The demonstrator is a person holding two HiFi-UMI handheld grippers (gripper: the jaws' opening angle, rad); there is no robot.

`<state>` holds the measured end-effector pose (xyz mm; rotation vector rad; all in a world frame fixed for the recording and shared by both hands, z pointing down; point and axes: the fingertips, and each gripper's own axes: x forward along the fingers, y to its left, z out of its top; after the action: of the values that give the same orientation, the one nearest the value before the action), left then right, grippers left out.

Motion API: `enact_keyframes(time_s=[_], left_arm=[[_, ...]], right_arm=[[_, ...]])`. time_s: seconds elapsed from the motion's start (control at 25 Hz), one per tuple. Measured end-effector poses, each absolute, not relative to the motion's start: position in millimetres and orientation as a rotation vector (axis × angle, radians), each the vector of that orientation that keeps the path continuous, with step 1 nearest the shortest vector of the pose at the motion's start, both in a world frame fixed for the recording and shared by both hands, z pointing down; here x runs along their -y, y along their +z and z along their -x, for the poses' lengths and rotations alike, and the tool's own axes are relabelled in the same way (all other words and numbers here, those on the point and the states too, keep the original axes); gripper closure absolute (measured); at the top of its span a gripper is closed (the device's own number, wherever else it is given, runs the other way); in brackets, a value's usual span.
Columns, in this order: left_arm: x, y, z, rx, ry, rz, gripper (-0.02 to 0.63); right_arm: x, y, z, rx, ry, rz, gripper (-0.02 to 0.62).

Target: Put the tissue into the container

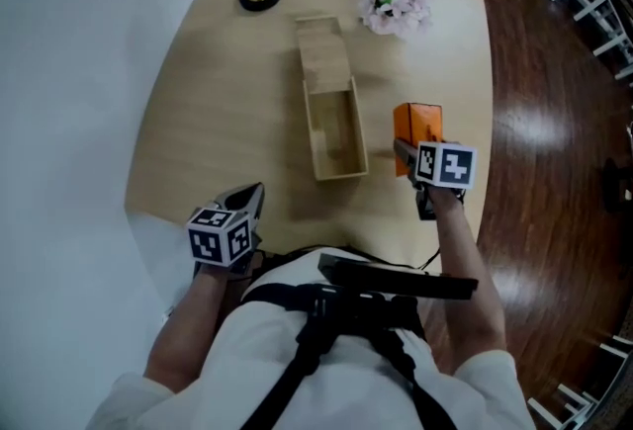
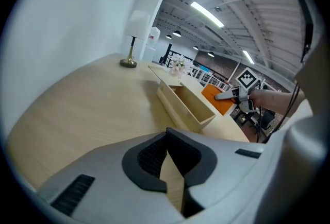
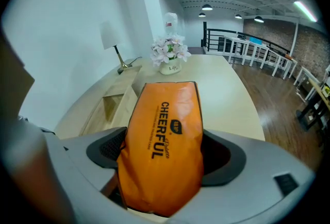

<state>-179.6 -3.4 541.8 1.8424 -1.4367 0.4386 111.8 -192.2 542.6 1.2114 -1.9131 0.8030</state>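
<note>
The task is only at its beginning. The right gripper (image 1: 404,149) grasps the orange tissue pack (image 3: 162,151), with its jaws clenched on both sides of it, and holds it just right of the box (image 1: 310,136), near the box's front end. The box is open, its lid (image 1: 324,50) is slid to the far end, and nothing lies inside. It remains to bring the pack over the box and lower it in. The left gripper (image 2: 166,138) waits left of the box's front, with its jaws pressed together on nothing. Only the head view shows the empty inside of the box. Only the right gripper view shows the grip itself and the print on the pack.
</note>
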Motion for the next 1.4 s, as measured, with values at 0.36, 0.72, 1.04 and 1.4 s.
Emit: enact_keyframes(time_s=[0.36,0.72,1.04,1.4], left_arm=[[7.6,520.1,187.4,1.440,0.354,-1.850,0.606],[1.0,511.2,185.8,1.398,0.337,-1.883,0.606],[-4.1,509.5,194.2,1.368,0.350,-1.903,0.606],[-1.0,509.5,207.3,1.331,0.361,-1.933,0.606]], right_arm=[[197.2,511.7,-42.6,2.014,0.717,-1.145,0.147],[188.4,503.1,4.3,2.045,0.692,-1.102,0.149],[172.3,512.8,48.5,2.046,0.688,-1.053,0.149],[170.1,533.4,66.4,1.992,0.680,-1.089,0.149]])
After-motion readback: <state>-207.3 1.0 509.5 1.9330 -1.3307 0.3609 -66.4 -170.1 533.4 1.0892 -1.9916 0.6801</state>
